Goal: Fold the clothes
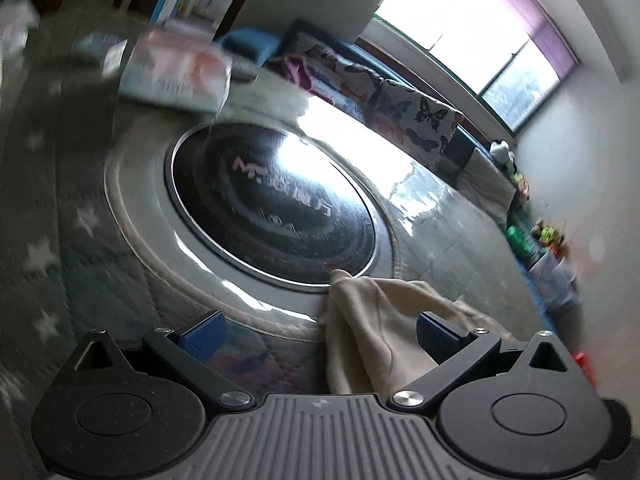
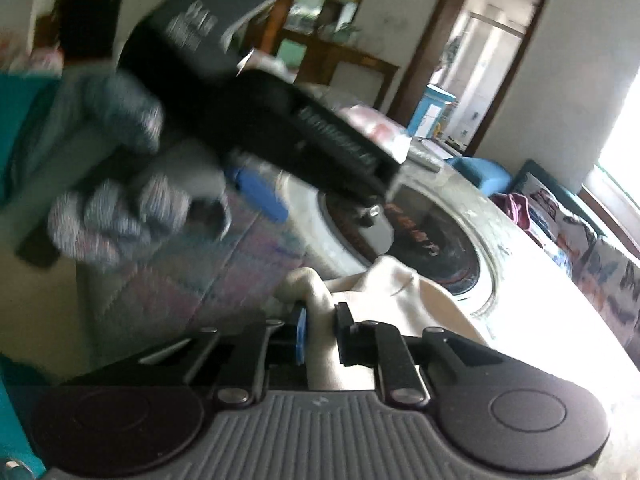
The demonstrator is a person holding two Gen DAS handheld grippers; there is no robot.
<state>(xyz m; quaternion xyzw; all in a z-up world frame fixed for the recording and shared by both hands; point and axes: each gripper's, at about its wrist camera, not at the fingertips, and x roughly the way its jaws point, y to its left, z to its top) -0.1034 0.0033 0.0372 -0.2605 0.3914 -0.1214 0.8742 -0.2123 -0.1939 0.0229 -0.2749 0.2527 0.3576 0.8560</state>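
A beige garment point(image 1: 372, 328) lies bunched on the table by the round black hotplate point(image 1: 272, 204). My left gripper point(image 1: 320, 334) is open, blue pads wide apart, with the cloth between them nearer the right pad point(image 1: 434, 336). In the right wrist view my right gripper point(image 2: 320, 330) is shut on a fold of the same beige garment point(image 2: 380, 280), which hangs over the table edge. The left gripper's black body point(image 2: 256, 120), held by a gloved hand point(image 2: 116, 184), hovers above and to the left.
The table has a quilted cover point(image 1: 80, 240) with stars and a pale ring around the hotplate. A tissue pack point(image 1: 176, 76) and boxes sit at its far side. A butterfly-print sofa point(image 1: 400, 108) runs along the window wall. A doorway point(image 2: 480, 52) is behind.
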